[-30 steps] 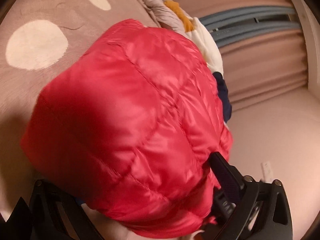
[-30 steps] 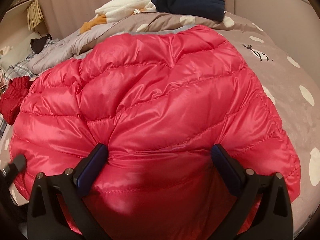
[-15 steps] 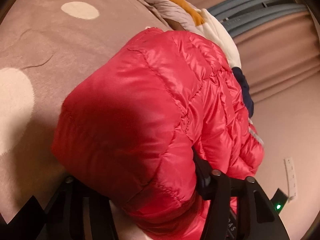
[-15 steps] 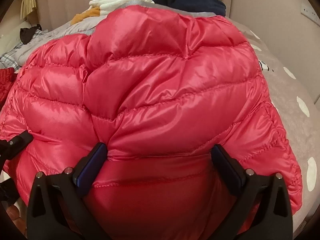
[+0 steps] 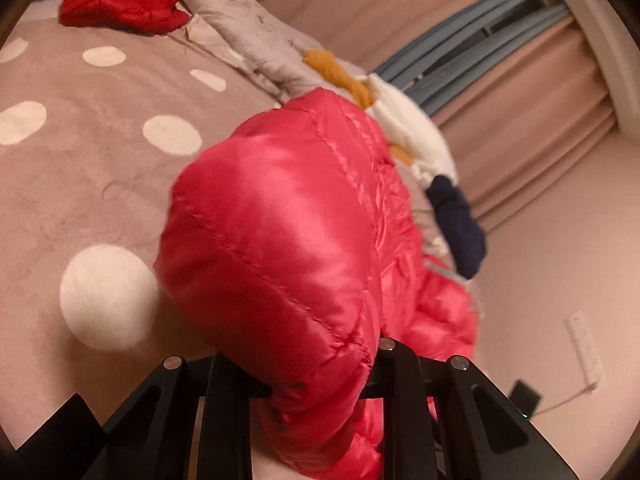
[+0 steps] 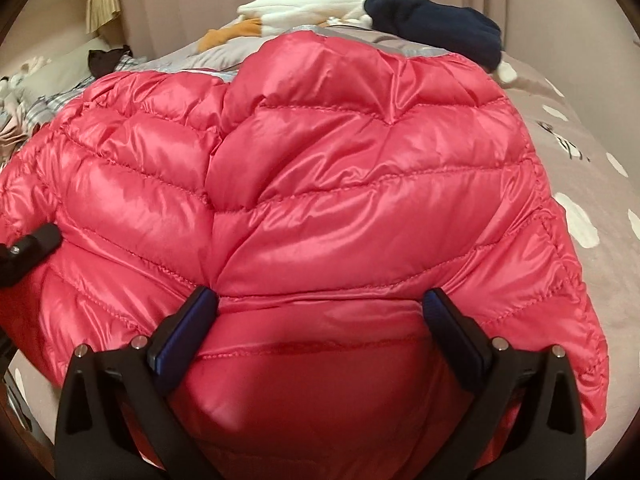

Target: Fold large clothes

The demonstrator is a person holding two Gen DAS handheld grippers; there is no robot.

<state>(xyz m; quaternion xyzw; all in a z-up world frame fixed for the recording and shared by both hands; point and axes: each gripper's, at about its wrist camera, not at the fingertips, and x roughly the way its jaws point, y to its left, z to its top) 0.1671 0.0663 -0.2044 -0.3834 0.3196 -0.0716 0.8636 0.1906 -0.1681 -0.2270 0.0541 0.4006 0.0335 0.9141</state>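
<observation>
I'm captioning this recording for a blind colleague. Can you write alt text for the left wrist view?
A shiny red quilted puffer jacket bulges up between the closing black fingers of the left gripper. It is bunched above a taupe bedspread with cream polka dots. Behind it lie grey, mustard, white and navy clothes along pink curtains.

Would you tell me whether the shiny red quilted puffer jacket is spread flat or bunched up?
Bunched up: the red quilted puffer jacket mounds in puffy folds on the dotted taupe bedcover, gathered between both tongs.
</observation>
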